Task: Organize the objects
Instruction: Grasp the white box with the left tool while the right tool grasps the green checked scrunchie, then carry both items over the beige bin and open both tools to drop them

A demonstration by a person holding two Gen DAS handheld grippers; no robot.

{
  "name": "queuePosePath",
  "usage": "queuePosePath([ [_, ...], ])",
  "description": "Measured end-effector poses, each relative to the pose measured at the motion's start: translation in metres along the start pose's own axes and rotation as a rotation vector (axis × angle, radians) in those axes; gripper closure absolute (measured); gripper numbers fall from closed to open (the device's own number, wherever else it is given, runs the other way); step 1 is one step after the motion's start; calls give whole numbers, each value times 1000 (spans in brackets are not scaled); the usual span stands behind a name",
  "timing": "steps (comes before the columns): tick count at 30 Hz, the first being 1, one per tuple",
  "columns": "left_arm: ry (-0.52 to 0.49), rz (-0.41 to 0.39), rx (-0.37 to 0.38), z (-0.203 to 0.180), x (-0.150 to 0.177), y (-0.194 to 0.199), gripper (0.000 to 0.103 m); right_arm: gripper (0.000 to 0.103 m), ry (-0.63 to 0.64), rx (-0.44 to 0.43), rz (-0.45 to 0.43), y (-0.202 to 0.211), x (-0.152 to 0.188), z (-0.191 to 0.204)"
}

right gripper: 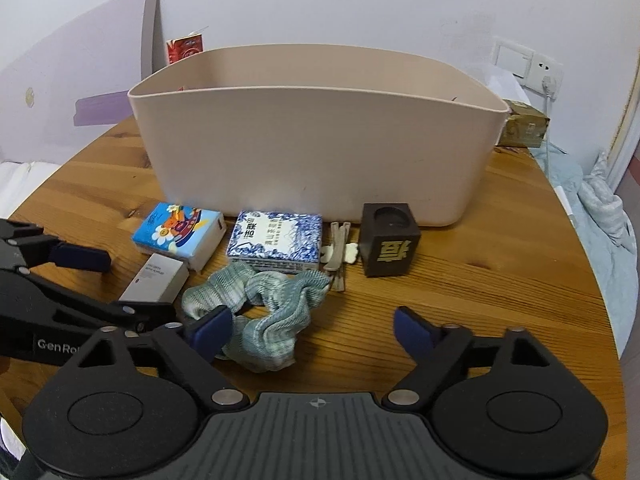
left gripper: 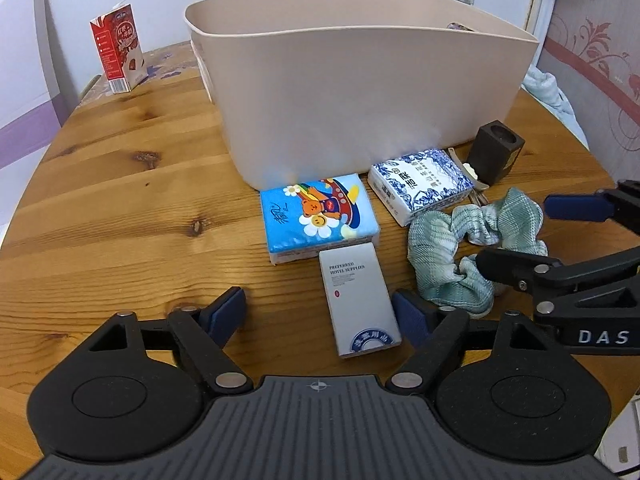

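A white box [left gripper: 360, 300] [right gripper: 156, 280] printed "hotel supplies" lies flat on the wooden table, between the fingers of my left gripper [left gripper: 320, 312] [right gripper: 116, 284]. The jaws are open; the right pad is close beside the box, the left pad stands well apart. A green-white scrunchie [left gripper: 440, 248] [right gripper: 272, 304] lies crumpled to its right. My right gripper [right gripper: 312, 332] [left gripper: 532, 236] is open around it, its left pad against the fabric. Behind them lie a blue bear-print tissue pack [left gripper: 316, 216] [right gripper: 180, 232] and a blue-and-white tissue pack [left gripper: 420, 184] [right gripper: 276, 240].
A large beige tub [left gripper: 360, 100] [right gripper: 320, 152] stands just behind the packs. A dark cube [left gripper: 494, 152] [right gripper: 390, 240] and hair clips [right gripper: 338, 256] sit at its right foot. A red carton [left gripper: 118, 52] stands at the far left, a brown box [right gripper: 524, 126] at the far right.
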State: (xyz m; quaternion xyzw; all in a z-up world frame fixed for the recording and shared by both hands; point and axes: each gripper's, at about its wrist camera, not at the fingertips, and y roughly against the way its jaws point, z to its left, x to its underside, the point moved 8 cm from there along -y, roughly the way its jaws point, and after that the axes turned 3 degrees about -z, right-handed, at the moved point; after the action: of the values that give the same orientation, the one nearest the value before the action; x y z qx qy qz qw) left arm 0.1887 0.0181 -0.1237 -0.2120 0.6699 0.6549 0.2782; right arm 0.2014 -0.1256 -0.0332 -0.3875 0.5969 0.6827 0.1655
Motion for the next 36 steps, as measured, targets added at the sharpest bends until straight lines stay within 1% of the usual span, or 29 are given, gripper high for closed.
queuePosePath([
  [2, -5, -9, 4, 0, -1, 1, 33, 36, 13, -7, -7, 1, 0, 4],
  [3, -6, -11, 7, -1, -1, 2, 35, 39, 18, -15, -8, 2, 0, 7],
  [5, -15, -21, 12, -1, -2, 4, 47, 55, 25, -34, -7, 4, 0, 11],
  [6, -21, -24, 15, -2, -2, 4, 51, 59, 26, -46, -5, 5, 0, 13],
  [7, -26, -26, 21, -3, -1, 6, 61, 63, 27, -52, -4, 6, -1, 14],
  [8, -32, -27, 26, -3, 0, 7, 72, 72, 30, -57, -3, 7, -1, 16],
  [10, -38, -23, 25, -3, 1, 9, 71, 81, 30, -60, -4, 9, -2, 16],
  [13, -52, -23, 23, -2, 4, 12, 71, 85, 19, -57, -7, 13, -3, 14],
  [18, -67, -21, 18, 1, 9, 19, 71, 86, 17, -50, -13, 22, -3, 8],
  [21, -62, -36, 22, 4, 8, 26, 71, 87, 13, -50, -23, 29, -4, 5],
  [25, -59, -70, 29, 6, -1, 40, 71, 87, 7, -52, -45, 40, -9, 0],
  [27, -57, -94, 33, 7, -7, 49, 71, 87, -19, -70, -49, 45, -12, -3],
  [29, -53, -118, 34, 8, -15, 57, 71, 87, -34, -69, -58, 51, -14, -7],
  [33, -44, -161, 41, 11, -29, 72, 71, 87, -48, -50, -108, 66, -23, -14],
  [36, -40, -195, 43, 12, -40, 84, 71, 88, -61, -53, -138, 77, -33, -20],
])
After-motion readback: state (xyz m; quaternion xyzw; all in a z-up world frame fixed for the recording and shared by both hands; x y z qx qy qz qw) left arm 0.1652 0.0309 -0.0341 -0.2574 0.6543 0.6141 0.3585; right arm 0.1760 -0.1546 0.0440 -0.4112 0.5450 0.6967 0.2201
